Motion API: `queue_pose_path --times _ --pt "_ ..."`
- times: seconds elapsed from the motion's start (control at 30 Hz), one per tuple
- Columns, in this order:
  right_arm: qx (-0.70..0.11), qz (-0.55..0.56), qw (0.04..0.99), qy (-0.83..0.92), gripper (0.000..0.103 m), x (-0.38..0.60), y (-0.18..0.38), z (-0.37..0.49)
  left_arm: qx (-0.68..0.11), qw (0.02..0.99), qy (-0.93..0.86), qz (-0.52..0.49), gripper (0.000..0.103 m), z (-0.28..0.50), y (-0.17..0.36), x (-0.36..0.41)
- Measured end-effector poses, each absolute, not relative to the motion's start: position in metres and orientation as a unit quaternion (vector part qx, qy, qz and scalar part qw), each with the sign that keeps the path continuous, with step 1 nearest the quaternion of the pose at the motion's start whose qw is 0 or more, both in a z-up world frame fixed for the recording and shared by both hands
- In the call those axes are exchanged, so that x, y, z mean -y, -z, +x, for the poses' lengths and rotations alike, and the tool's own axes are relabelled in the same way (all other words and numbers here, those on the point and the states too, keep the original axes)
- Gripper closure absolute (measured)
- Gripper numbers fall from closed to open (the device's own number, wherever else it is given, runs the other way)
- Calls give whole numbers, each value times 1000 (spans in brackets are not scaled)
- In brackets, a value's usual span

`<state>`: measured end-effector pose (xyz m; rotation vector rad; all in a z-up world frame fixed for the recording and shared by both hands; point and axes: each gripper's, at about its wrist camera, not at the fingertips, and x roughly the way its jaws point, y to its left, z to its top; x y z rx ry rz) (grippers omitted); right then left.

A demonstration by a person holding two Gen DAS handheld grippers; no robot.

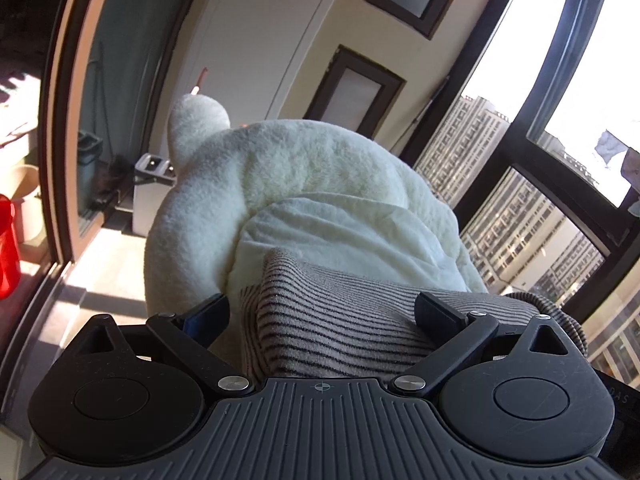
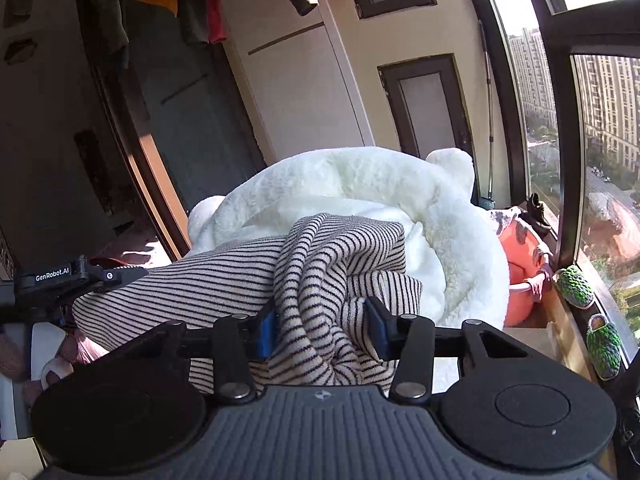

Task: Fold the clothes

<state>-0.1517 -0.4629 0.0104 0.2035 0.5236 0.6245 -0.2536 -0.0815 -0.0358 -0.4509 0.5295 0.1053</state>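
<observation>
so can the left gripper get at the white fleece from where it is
Probably not directly: the striped garment lies between the left gripper's open fingers, covering the near side of the white fleece beyond.

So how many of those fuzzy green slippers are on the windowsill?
2. One green slipper lies on the sill beside the orange basin; the second slipper lies nearer the camera on the same sill. Others may be out of view.

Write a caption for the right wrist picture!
Right gripper pinching a striped top over fluffy white fleece.

Beige garment (image 2: 328, 264) with thin black stripes; fluffy cream-white fleece (image 1: 304, 168); orange-red basin (image 2: 520, 280); green knitted slippers (image 2: 576, 286)
</observation>
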Motion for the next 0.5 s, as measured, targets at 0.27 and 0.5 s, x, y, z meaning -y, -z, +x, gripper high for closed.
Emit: queue_pose_path --times 0.27,0.5 --pt "-259 11 935 -242 47 438 -39 -82 -197 977 21 -84 0 -260 0 132" --pt "-286 -161 910 -255 74 402 -51 -82 -131 989 48 -53 0 -253 -14 144"
